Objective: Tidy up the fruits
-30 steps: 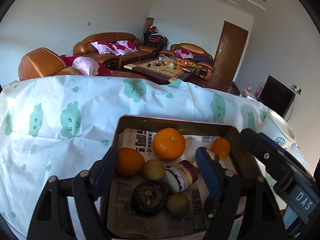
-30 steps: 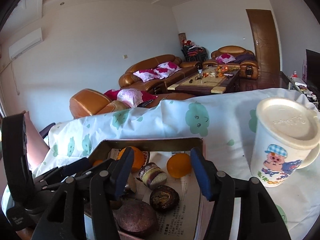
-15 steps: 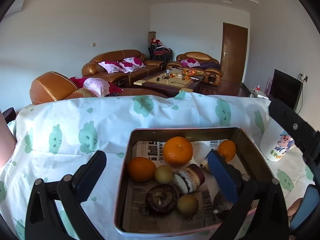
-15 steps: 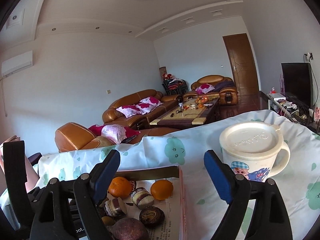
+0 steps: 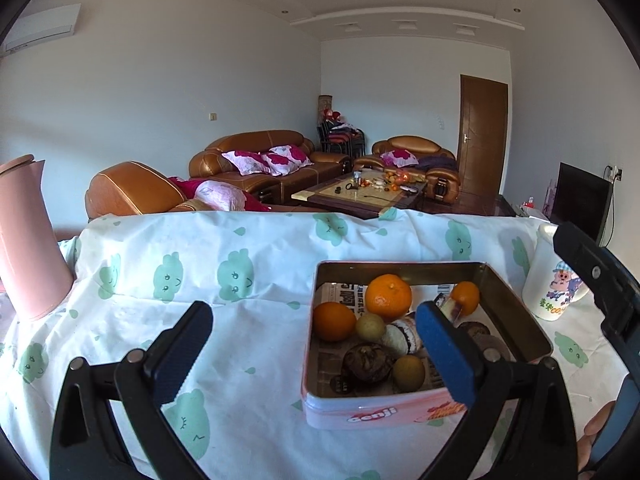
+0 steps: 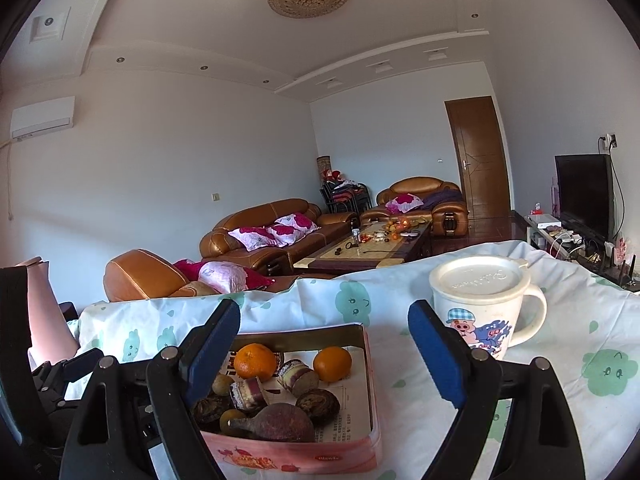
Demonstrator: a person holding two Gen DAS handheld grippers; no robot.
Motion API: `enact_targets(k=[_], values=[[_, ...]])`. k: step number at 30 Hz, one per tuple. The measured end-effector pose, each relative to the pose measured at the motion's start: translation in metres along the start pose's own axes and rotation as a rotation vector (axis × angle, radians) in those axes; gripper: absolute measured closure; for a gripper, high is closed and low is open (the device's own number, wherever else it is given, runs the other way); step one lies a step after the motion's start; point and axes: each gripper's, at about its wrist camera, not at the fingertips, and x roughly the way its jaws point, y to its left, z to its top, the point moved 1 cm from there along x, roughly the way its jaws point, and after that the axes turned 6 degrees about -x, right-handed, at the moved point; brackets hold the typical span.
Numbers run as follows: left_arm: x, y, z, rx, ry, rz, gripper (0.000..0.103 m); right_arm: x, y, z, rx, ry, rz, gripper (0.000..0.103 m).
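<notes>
A pink tin box [image 5: 384,414] lined with newspaper sits on the cloud-print tablecloth and also shows in the right wrist view [image 6: 304,454]. It holds oranges [image 5: 388,295] [image 6: 255,360], small yellow-green fruits [image 5: 408,372], dark wrinkled fruits [image 5: 367,362] [image 6: 318,405], a brown sweet potato [image 6: 276,426] and cut striped pieces [image 6: 298,376]. My left gripper [image 5: 310,346] is open and empty, raised in front of the tin's left side. My right gripper [image 6: 322,352] is open and empty, raised in front of the tin's right side.
A white lidded cartoon mug [image 6: 482,304] stands right of the tin and also shows in the left wrist view [image 5: 554,284]. A pink jug [image 5: 26,236] stands at the table's left. Sofas and a coffee table lie beyond the table's far edge.
Both grippers have pulled back and up from inside the tin and opened wider. The tin now appears smaller and lower. The fruits have not moved.
</notes>
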Motion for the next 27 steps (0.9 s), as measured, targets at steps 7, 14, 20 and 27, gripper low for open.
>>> enact_targets(k=[7, 14, 20, 27], values=[[-0.023, 0.0, -0.007, 0.027, -0.053, 0.015, 0.0, -0.023, 0.003, -0.002, -0.012, -0.036, -0.027, 0.016], [-0.031, 0.0, -0.008, 0.027, -0.074, 0.018, 0.0, -0.03, 0.013, -0.002, -0.056, -0.07, -0.045, 0.016], [-0.033, 0.001, -0.009, 0.022, -0.076, 0.025, 0.0, -0.038, 0.017, -0.003, -0.068, -0.09, -0.054, 0.015], [-0.033, 0.001, -0.009, 0.022, -0.076, 0.026, 0.0, -0.039, 0.015, -0.003, -0.06, -0.089, -0.057, 0.014]])
